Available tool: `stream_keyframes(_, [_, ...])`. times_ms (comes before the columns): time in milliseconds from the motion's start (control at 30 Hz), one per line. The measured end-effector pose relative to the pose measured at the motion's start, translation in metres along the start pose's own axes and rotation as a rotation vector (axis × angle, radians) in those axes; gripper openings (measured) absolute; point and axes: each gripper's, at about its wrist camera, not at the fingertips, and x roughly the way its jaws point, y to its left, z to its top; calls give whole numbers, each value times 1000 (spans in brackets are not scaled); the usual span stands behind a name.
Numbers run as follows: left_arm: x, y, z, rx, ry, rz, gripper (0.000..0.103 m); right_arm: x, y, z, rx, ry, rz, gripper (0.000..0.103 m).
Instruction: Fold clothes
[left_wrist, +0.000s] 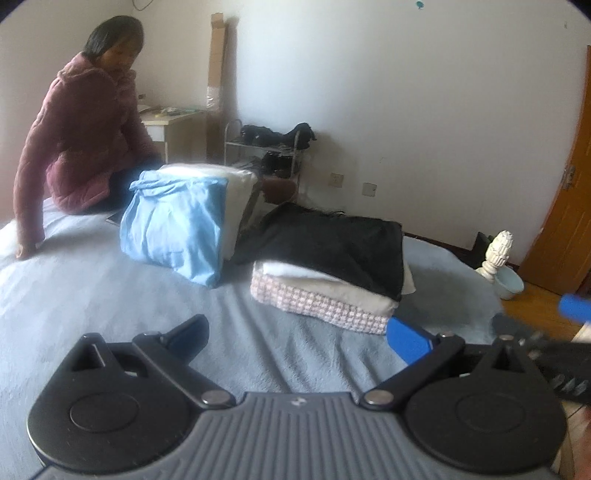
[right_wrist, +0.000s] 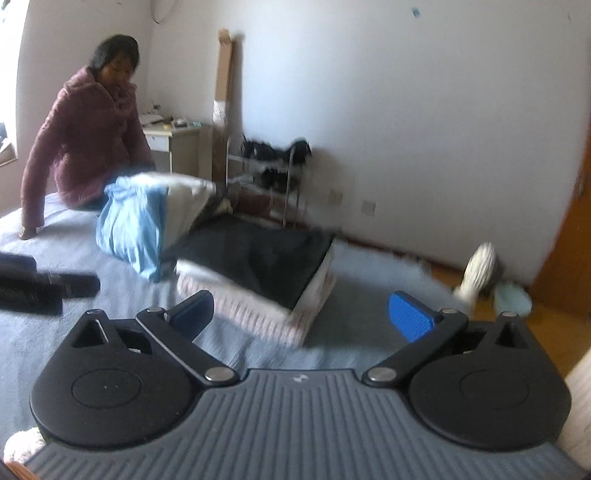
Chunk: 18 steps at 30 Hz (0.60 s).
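Both claws spread wide, nothing held — left claw (left_wrist: 295, 334), right claw (right_wrist: 301, 314) — stack (right_wrist: 258, 273) just ahead, on bed (left_wrist: 92, 295).

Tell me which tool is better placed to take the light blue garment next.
Probably the left tool: the light blue garment lies on its side of the folded stack. Both tools are open and empty.

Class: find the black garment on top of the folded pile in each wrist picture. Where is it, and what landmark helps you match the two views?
Left wrist: black garment right of centre, topping the pile.
Right wrist: black garment near centre, blurred, topping the pile.
Shared landmark: blue cloth just left of it.
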Motion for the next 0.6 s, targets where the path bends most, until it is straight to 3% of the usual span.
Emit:
stream_keyframes(133, [10, 8, -17, 10, -4, 19, 103, 21, 15, -23, 96, 73, -22, 102])
stream_keyframes(433, [12, 9, -27, 38, -3, 44, 102, 21, 41, -36, 0, -2, -8, 102])
stream_keyframes(600, [11, 2, -29, 43, -11, 16, 102, 29, 35, -35, 67, 55, -14, 102])
